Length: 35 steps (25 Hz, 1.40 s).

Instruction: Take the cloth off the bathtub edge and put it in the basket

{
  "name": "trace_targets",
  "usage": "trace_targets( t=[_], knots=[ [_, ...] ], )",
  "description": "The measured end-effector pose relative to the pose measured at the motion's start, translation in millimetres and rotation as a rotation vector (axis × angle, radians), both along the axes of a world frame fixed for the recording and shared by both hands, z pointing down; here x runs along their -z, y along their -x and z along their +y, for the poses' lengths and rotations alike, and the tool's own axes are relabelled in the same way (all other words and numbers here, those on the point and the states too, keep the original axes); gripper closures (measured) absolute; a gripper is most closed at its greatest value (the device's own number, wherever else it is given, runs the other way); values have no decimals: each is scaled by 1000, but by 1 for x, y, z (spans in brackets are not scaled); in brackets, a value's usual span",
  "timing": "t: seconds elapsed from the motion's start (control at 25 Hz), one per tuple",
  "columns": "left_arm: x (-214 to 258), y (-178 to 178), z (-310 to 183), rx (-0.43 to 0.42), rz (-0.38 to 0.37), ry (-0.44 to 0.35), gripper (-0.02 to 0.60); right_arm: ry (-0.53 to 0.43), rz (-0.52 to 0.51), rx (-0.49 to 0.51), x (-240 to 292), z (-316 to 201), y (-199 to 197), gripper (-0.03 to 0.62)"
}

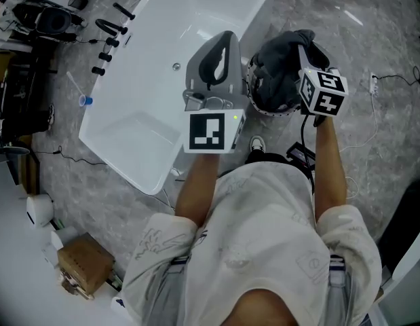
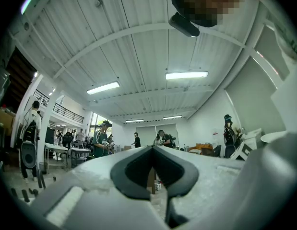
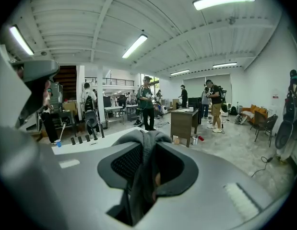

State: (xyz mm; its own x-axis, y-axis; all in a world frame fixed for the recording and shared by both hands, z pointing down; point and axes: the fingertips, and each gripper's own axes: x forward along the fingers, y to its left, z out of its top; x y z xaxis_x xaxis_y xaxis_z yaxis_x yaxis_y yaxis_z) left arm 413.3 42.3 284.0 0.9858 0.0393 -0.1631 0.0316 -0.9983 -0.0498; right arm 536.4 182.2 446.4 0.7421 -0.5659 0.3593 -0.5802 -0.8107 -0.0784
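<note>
The dark grey cloth (image 1: 281,66) hangs bunched from my right gripper (image 1: 306,45), which is shut on it. It hangs over the round basket (image 1: 253,90), which stands on the floor by the right side of the white bathtub (image 1: 148,66). In the right gripper view a fold of the cloth (image 3: 142,176) is pinched between the jaws of that gripper (image 3: 146,139). My left gripper (image 1: 225,38) hovers over the tub's right edge, its jaw tips together and empty. The left gripper view has this gripper (image 2: 152,148) pointing out into the room.
Several black bottles (image 1: 111,29) and a blue cup (image 1: 85,101) stand on the floor left of the tub. A cardboard box (image 1: 84,263) sits at lower left. A white power strip (image 1: 374,81) with a cable lies at right. People (image 3: 147,102) and desks fill the room beyond.
</note>
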Motion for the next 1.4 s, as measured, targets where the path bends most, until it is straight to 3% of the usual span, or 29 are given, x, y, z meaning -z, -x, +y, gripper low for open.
trace_targets(
  t=[0.28,0.84,1.16,1.4],
  knots=[
    [-8,-2,-3,-4,-2,7,583,-29,50,-21,7,0,-5,424],
    [4,15,-17,42,-3,-14,583,-22,47,26,15,-16,8,422],
    [13,51,-54,157,-2,-25,583,-41,49,117,32,-60,19,422],
    [1,111,-106,310,-34,-35,583,-76,51,266,37,-137,58,422]
  ],
)
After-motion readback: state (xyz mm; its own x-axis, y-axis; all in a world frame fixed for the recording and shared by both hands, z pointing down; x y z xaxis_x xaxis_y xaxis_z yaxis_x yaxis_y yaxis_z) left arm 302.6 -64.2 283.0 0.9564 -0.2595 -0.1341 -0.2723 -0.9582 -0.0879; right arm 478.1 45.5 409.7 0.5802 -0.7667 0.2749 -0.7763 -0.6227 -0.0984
